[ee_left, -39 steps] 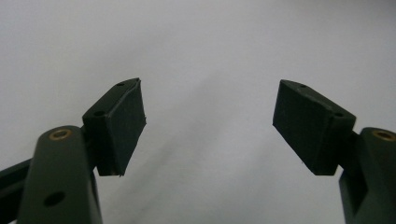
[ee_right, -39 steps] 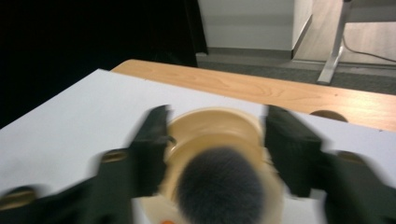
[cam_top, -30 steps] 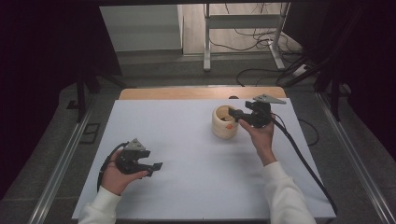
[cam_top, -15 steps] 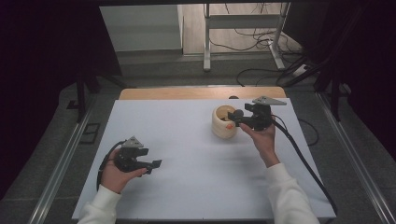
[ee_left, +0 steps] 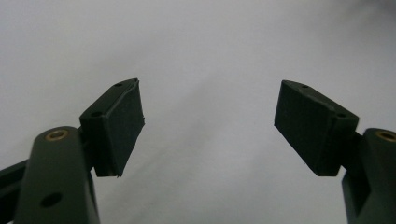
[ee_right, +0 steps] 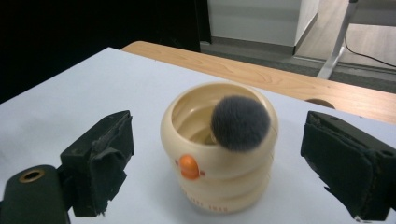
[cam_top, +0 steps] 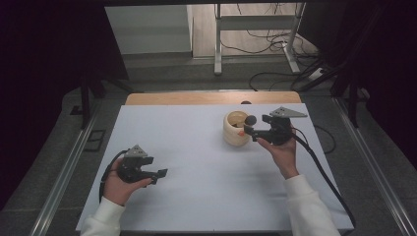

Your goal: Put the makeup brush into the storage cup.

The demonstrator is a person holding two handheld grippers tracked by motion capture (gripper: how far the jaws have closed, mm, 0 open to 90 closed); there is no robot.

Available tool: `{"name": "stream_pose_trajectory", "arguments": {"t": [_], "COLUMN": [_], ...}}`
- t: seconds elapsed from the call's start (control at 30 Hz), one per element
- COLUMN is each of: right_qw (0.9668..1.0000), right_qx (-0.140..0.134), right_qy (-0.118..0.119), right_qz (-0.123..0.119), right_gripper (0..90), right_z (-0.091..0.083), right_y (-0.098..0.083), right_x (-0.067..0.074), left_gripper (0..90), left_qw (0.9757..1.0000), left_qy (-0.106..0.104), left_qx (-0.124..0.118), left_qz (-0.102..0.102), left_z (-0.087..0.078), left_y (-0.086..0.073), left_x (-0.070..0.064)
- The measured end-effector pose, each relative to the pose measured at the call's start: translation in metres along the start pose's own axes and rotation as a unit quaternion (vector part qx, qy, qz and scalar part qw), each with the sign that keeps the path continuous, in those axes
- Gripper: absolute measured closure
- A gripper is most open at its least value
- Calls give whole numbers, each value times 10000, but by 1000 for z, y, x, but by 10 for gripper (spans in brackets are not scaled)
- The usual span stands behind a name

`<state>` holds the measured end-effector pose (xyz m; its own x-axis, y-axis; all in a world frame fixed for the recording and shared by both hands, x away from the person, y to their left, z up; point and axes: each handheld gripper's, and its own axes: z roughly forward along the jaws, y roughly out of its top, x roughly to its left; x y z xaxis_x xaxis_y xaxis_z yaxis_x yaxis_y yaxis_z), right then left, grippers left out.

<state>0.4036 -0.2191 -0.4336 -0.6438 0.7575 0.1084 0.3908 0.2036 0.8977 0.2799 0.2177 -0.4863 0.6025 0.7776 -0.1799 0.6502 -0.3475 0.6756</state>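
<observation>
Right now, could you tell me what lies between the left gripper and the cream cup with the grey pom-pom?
Nothing: in the high view, bare white table separates the left gripper from the cream cup.

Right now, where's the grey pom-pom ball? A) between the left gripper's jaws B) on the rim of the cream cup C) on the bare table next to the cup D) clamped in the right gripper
B: the grey pom-pom ball sits on the rim of the cream cup, while the right gripper stands open around the cup without touching it.
</observation>
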Motion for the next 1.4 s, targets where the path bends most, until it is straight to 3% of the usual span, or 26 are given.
{"name": "stream_pose_trajectory", "arguments": {"t": [0.27, 0.5, 1.13, 1.4], "right_qw": [9997, 9991, 9959, 9946], "right_qx": [151, 332, 845, 1019], "right_qy": [-26, 20, 202, 130], "right_qz": [-165, -263, -242, -179], "right_gripper": [101, 107, 127, 134], "right_z": [-25, -37, -70, -84], "right_y": [-16, -34, -81, -99], "right_x": [7, 4, -6, -13], "left_gripper": [243, 240, 232, 231], "left_qw": [10000, 10000, 10000, 9999], "left_qy": [-10, 17, 44, 61], "left_qx": [-27, 16, -28, -58], "left_qz": [78, 32, 28, 84], "left_z": [0, 1, 5, 7], "left_y": [1, -5, -12, -17], "left_x": [-4, -2, 1, -1]}}
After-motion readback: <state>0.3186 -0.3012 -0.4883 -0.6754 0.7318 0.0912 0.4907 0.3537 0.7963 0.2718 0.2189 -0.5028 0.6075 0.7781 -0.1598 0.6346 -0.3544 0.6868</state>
